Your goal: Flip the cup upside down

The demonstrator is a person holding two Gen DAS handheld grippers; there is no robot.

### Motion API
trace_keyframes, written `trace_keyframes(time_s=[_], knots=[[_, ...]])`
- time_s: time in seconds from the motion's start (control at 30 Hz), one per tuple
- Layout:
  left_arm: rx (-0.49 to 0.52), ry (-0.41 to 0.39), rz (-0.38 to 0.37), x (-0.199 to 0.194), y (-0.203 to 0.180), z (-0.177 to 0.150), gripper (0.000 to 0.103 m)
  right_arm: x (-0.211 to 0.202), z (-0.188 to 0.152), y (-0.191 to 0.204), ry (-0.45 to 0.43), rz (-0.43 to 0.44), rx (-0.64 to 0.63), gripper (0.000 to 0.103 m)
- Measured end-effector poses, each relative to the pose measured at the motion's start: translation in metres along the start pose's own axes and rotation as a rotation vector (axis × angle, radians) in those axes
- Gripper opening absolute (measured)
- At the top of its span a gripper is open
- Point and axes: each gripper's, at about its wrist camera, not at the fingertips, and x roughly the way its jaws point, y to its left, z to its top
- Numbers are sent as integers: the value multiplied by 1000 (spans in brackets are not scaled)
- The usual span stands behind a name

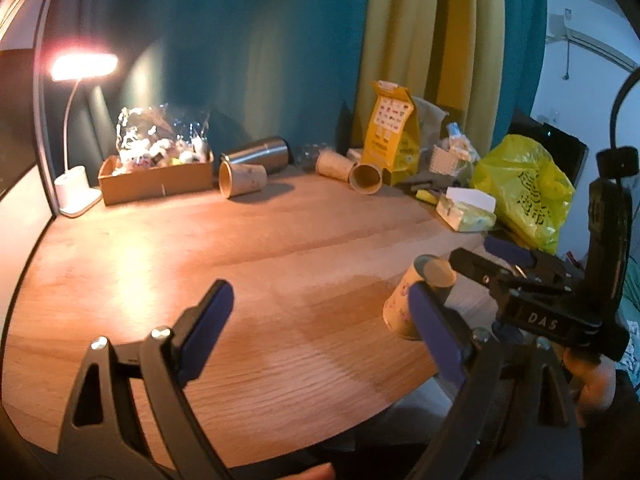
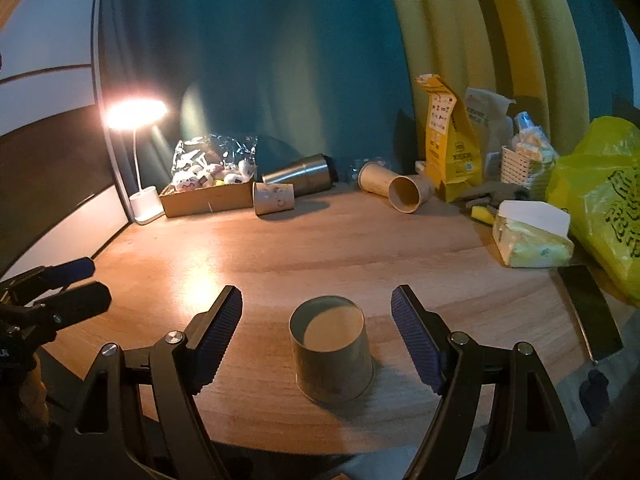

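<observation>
A tan paper cup [image 2: 331, 354] stands upside down on the wooden table [image 2: 320, 248], its base up, between the two blue pads of my right gripper [image 2: 317, 332]. The right gripper is open and touches nothing. In the left wrist view the same cup [image 1: 416, 298] stands near the table's right front edge, with the right gripper [image 1: 460, 276] around it. My left gripper [image 1: 320, 328] is open and empty over the table's front; it also shows at the left edge of the right wrist view [image 2: 76, 284].
Three paper cups [image 2: 274, 198] [image 2: 374, 178] [image 2: 410, 194] and a steel tumbler [image 2: 298, 176] lie on their sides at the back. A cardboard box [image 2: 206, 198], lit desk lamp [image 2: 136, 114], yellow paper bag [image 2: 450, 148], tissue pack [image 2: 530, 240] and yellow plastic bag [image 2: 600, 196] crowd the back and right.
</observation>
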Motion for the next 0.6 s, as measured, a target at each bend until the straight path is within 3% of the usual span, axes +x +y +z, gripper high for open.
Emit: trace_keyframes(time_s=[0.6], knots=[[8, -40, 36, -21, -7, 0, 90, -17, -1, 7, 18, -38, 8, 80]])
